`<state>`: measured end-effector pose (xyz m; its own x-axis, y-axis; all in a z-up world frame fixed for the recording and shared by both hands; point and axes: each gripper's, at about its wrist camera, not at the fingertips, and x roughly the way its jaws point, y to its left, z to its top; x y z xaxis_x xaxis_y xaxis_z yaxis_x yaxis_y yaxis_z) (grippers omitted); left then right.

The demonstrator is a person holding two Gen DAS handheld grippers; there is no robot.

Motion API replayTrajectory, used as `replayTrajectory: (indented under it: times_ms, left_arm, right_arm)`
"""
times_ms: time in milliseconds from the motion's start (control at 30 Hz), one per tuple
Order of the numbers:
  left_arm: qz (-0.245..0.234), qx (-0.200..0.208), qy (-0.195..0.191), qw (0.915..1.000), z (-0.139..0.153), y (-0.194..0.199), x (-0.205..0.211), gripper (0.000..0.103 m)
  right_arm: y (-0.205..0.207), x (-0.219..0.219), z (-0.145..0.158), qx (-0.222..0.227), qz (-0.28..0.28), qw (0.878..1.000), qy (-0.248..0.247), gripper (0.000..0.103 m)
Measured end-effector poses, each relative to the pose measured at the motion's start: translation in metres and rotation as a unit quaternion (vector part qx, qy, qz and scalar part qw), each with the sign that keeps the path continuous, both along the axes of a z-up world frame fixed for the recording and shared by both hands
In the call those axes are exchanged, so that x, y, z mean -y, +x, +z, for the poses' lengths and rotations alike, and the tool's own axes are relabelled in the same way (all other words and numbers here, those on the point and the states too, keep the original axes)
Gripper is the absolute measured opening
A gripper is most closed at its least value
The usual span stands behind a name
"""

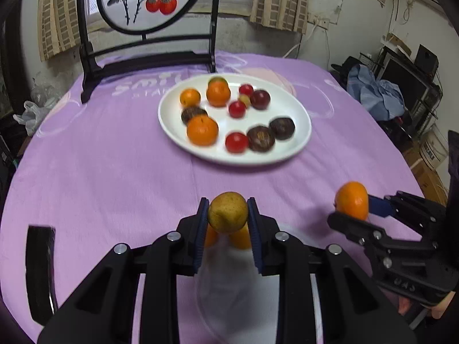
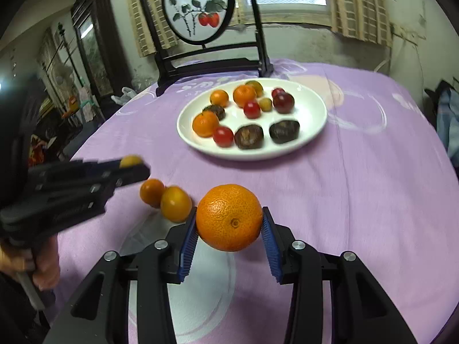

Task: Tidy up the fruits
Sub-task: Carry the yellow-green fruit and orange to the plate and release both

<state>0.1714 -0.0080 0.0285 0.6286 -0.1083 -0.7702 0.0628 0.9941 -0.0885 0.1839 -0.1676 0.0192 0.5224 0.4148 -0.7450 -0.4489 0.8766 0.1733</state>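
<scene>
Left gripper (image 1: 228,215) is clamped on a yellow-green fruit (image 1: 228,211); right gripper (image 2: 229,223) is clamped on an orange (image 2: 229,217). Two small oranges (image 2: 165,199) lie between them, and the white plate (image 2: 311,140) of mixed fruit sits well ahead of both.

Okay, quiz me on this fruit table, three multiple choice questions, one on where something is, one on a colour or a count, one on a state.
1. Where do the two loose orange fruits lie?
A. on the purple cloth near the grippers
B. on the white plate
C. on the chair

2. What colour is the fruit in the left gripper?
A. red
B. yellow-green
C. dark brown

3. What is the right gripper doing?
A. open and empty
B. resting on the plate
C. shut on a large orange

Answers: 1 A, they sit on the cloth, short of the plate. 2 B, the yellowish fruit shows between its pads. 3 C, both pads press the orange.
</scene>
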Motion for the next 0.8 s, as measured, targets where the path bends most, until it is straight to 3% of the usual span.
replayTrajectory:
  times_ms: [300, 567, 733, 800]
  left_arm:
    - [0.019, 0.005, -0.013, 0.9997, 0.015, 0.074, -0.009, 0.026]
    - [0.036, -0.013, -0.004, 0.9992, -0.006, 0.127, -0.011, 0.026]
    - [0.052, -0.030, 0.002, 0.9982, -0.021, 0.154, -0.011, 0.026]
    - [0.059, -0.031, 0.001, 0.9978, -0.024, 0.160, -0.012, 0.035]
  right_arm:
    - [0.070, -0.007, 0.015, 0.021, -0.007, 1.000, -0.016, 0.043]
    - [0.121, -0.019, 0.000, 0.018, -0.010, 1.000, -0.023, 0.043]
    - [0.153, -0.024, -0.012, -0.004, -0.020, 1.000, 0.003, 0.044]
    - [0.159, -0.026, -0.017, -0.006, -0.028, 1.000, 0.007, 0.048]
